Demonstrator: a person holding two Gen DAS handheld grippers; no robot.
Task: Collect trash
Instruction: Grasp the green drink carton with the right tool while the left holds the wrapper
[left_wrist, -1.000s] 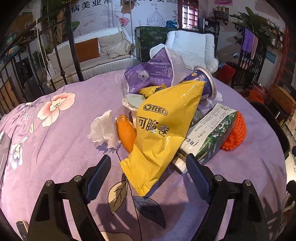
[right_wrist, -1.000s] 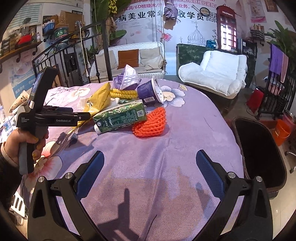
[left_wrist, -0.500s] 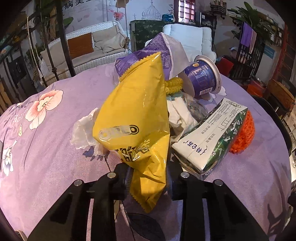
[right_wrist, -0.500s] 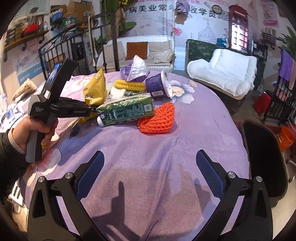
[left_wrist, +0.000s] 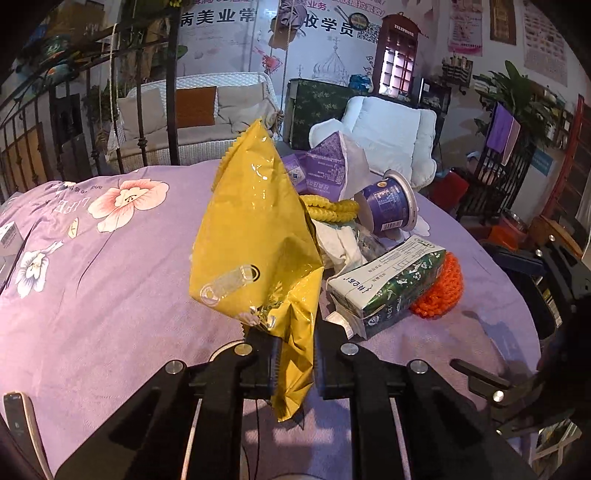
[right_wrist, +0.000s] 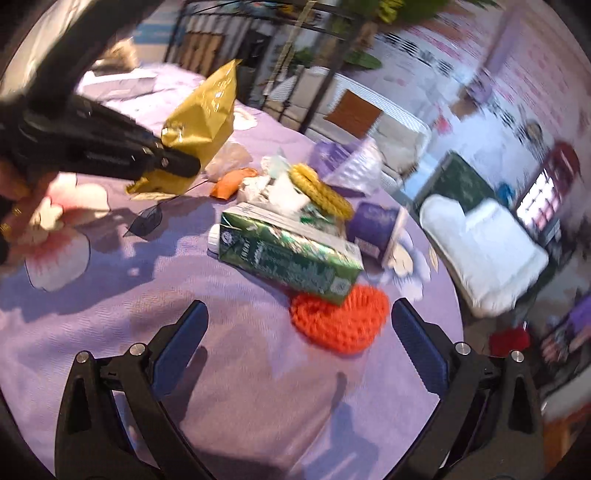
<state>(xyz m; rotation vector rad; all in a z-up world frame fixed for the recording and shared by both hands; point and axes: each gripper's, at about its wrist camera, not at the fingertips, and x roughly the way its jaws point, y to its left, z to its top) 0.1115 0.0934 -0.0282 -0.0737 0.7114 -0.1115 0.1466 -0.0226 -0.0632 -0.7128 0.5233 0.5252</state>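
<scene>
Crinkled yellow foil is filling the middle of the left wrist view: the snack bag (left_wrist: 258, 236), glossy and creased with a serrated top edge, is standing up off the purple floral tablecloth (left_wrist: 110, 295). The left gripper (left_wrist: 293, 363) is closing on the bag's lower end, its black ribbed pads pinching the foil from both sides, with a loose corner hanging below them.

Beyond the bag, to the right, the rest of the rubbish is lying in a heap on the cloth: a rectangular green-and-white carton (left_wrist: 388, 284) on its side, an orange foam net (left_wrist: 441, 288) with a knobbly mesh texture touching its far side, a round purple cup (left_wrist: 388, 206) tipped over, a yellow ribbed foam sleeve (left_wrist: 328, 208) and a flat purple pouch (left_wrist: 321, 171).

The right wrist view, blurred by motion, is showing what the bag is hiding from the left one: a smooth orange lump (right_wrist: 231, 181) and crumpled white tissue (right_wrist: 229, 158) lying just behind the lifted bag. It is also showing the left tool from the side, with a hand (right_wrist: 14, 192) gripping its handle at the left edge. The right gripper (right_wrist: 299, 326) is hanging over bare cloth with its blue-padded fingers spread wide and nothing between them, near the orange net.
</scene>
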